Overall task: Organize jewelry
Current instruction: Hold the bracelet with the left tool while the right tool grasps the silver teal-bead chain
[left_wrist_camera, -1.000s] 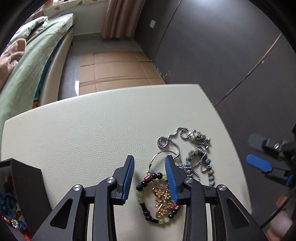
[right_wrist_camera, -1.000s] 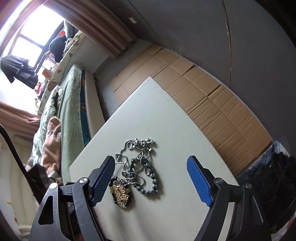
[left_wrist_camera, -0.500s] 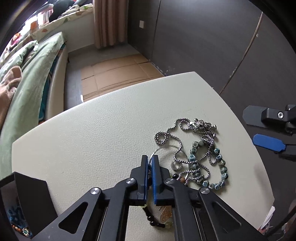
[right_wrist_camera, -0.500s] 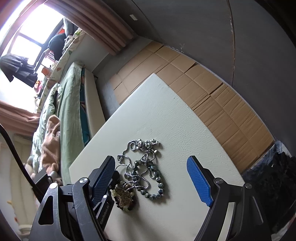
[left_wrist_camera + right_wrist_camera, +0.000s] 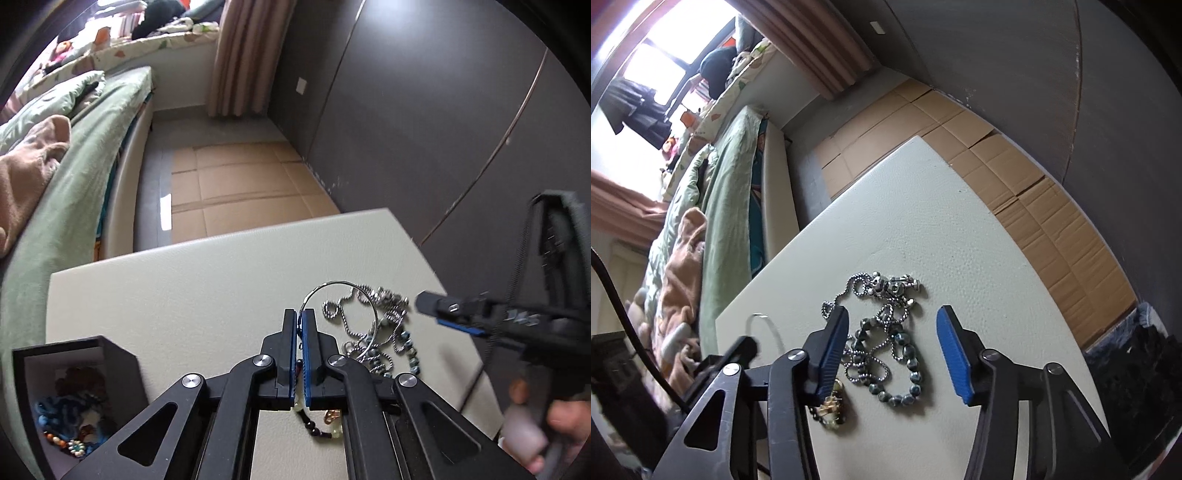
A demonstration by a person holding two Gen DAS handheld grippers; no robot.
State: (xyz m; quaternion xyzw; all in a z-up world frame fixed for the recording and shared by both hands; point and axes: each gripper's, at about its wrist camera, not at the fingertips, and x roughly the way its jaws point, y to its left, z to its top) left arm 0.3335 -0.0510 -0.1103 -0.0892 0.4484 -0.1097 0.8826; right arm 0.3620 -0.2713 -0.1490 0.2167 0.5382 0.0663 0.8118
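On cream table (image 5: 923,221) (textured) — jewelry tangle (image 5: 886,347) | bed (image 5: 85,155) beyond

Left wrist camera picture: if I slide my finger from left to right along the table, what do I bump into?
Black jewelry box → left gripper, its fingers shut on the thin wire ring → tangle of silver chain and beads → right gripper's blue-padded finger.

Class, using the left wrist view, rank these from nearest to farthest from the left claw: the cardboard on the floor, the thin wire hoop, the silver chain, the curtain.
1. Thin wire hoop: pinched in the left claw.
2. Silver chain: on the table, just right.
3. Cardboard: floor beyond the table.
4. Curtain: far wall.
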